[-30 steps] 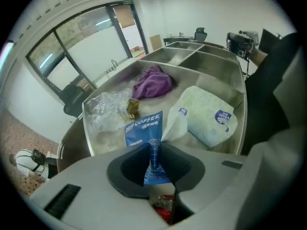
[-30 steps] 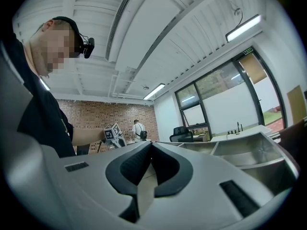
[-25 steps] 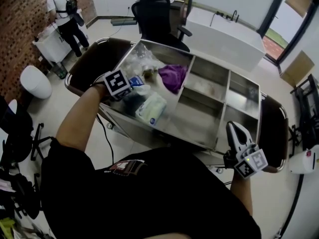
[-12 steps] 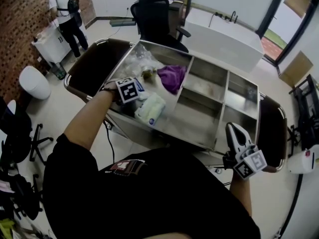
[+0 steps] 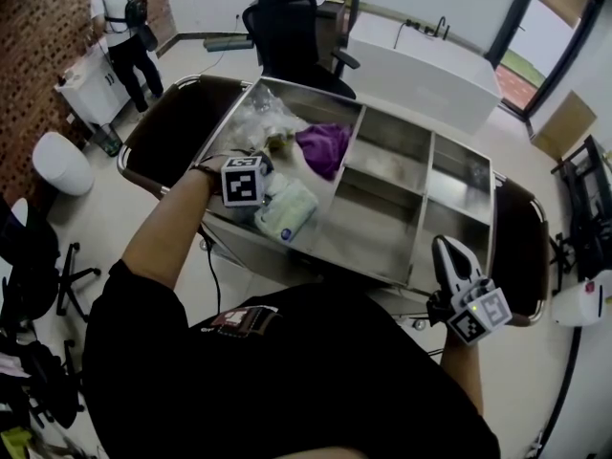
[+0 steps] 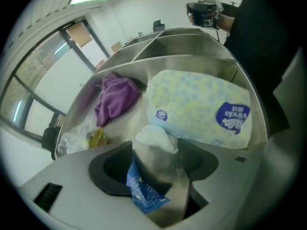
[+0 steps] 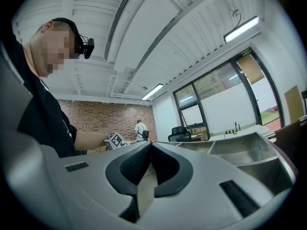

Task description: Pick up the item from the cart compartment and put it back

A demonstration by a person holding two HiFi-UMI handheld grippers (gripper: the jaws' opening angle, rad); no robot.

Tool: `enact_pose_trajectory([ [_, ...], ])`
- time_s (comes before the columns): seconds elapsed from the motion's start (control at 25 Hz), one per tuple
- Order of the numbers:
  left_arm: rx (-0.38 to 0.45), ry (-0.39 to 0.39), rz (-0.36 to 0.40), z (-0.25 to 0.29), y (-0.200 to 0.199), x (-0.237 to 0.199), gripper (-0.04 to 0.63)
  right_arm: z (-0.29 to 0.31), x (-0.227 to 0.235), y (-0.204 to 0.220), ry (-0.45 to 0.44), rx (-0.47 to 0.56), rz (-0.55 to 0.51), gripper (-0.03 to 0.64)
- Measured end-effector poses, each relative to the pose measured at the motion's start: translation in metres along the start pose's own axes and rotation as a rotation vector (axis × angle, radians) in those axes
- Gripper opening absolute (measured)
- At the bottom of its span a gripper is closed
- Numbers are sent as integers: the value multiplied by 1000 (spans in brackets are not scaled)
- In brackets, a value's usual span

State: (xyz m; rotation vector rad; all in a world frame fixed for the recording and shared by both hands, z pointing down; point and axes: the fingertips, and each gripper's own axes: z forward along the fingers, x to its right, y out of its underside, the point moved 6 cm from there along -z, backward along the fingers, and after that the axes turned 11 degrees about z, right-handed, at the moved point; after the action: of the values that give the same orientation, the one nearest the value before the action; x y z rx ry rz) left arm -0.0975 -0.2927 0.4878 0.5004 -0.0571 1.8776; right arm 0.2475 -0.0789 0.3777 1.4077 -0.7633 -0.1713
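Observation:
My left gripper (image 5: 251,182) hangs low in the cart's (image 5: 375,268) left compartment, next to a pale tissue pack (image 5: 287,208). In the left gripper view its jaws (image 6: 153,147) are opening, and a small blue-and-white packet (image 6: 149,164), blurred, lies between them with the pads standing clear of it. Just beyond lie the tissue pack (image 6: 201,107) and a purple cloth (image 6: 115,97). My right gripper (image 5: 449,256) is shut and empty, held outside the cart's near right corner. Its jaw tips (image 7: 151,150) meet.
A crumpled clear plastic bag (image 5: 258,113) and the purple cloth (image 5: 323,148) fill the far end of the left compartment. The steel compartments (image 5: 382,218) to the right hold nothing. A black office chair (image 5: 296,22) and a white tub (image 5: 421,70) stand behind the cart. A person (image 5: 120,27) stands far left.
My left gripper has shifted a little to the right and down toward the near end of the compartment, beside the tissue pack. The right gripper has stayed put.

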Motion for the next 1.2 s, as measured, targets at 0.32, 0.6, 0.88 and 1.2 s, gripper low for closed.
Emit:
enact_pose_trajectory([
  [0.32, 33, 59, -1, 18, -1, -4, 296, 0, -1, 1, 1, 0, 1, 2],
  [0.6, 126, 131, -35, 15, 4, 5, 61, 0, 0, 4, -3, 1, 10, 3],
  [0.88, 122, -42, -154, -8, 23, -21, 23, 0, 3, 3, 0, 10, 14, 2],
  [1.2, 453, -262, -328, -56, -36, -55, 20, 2, 14, -17, 21, 32, -44, 3],
])
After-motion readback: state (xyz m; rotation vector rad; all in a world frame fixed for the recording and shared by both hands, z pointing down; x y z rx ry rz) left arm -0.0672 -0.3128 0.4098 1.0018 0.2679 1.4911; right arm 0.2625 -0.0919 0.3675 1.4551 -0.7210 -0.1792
